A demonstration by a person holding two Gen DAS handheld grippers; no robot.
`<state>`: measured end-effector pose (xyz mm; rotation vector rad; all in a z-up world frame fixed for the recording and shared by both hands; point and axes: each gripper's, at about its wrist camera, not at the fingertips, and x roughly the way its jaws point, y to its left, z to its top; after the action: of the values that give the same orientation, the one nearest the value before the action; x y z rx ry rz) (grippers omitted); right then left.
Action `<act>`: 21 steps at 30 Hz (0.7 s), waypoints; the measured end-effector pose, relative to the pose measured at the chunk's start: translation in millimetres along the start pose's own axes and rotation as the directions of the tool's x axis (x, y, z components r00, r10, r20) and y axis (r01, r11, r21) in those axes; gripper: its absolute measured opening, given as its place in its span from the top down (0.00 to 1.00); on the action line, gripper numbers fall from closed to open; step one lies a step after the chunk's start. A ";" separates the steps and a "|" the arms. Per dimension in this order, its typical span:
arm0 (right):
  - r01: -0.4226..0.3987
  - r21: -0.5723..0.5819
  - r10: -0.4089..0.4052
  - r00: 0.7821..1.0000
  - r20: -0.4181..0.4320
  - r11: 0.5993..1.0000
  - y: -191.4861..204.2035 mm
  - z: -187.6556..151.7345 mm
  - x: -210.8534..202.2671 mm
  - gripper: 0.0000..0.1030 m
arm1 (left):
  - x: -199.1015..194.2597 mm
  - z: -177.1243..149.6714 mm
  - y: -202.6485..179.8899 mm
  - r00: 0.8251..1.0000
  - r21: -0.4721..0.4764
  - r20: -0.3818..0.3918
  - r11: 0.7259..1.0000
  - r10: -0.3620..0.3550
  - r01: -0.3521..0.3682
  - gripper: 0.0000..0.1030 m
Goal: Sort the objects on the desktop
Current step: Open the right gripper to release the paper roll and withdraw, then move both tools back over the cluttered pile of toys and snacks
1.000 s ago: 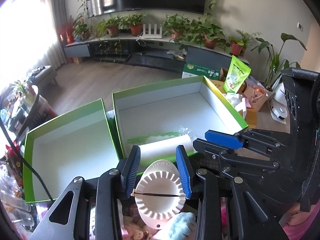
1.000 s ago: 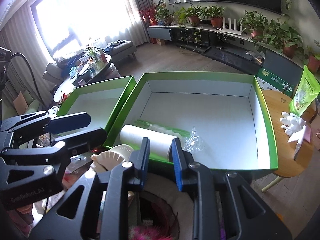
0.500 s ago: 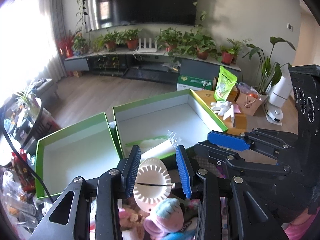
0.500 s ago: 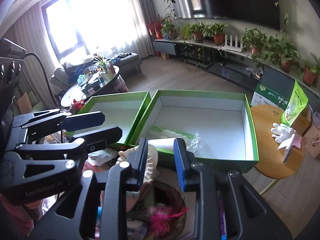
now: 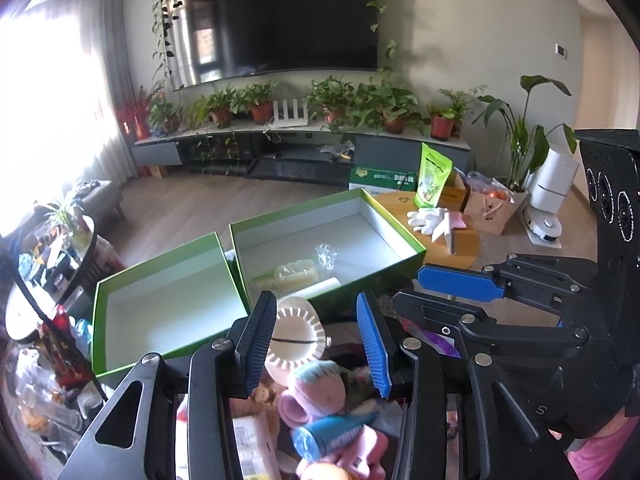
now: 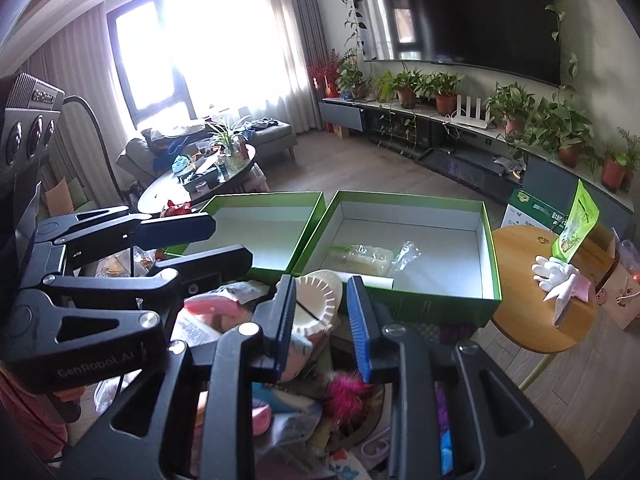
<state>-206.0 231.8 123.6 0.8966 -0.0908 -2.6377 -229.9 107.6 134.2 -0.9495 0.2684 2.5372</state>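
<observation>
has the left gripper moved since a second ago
Yes. The left gripper has pulled back and up from the right green box, which now looks smaller and farther; its jaws have just been opening, empty.

toy pile (image 5: pixel 320 408) blurred, cut off below

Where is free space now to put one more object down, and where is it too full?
The left green box shows a bare white floor between its four walls. The right green box is free along its far and right walls; a white roll and plastic packets fill its near-left corner. The pile of toys under both grippers is crowded.
</observation>
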 end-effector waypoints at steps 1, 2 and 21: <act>-0.001 -0.003 0.001 1.000 0.001 1.000 1.5 -1.9 -2.8 0.74 | -2.4 -1.8 -1.4 1.000 0.002 0.001 1.000 0.000 0.000 0.59; -0.003 -0.006 0.003 1.000 0.002 1.000 1.9 -3.4 -5.0 0.74 | -4.8 -3.5 -2.7 1.000 0.005 0.002 1.000 -0.001 0.001 0.59; -0.038 -0.053 0.039 0.999 0.017 0.998 36.0 -33.3 -42.1 0.74 | -55.5 -40.3 -12.5 0.999 -0.014 0.050 1.000 0.020 -0.020 0.59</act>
<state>-143.9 214.5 127.6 0.8455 -0.0431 -2.6001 -163.1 88.5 140.4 -0.8909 0.2470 2.5802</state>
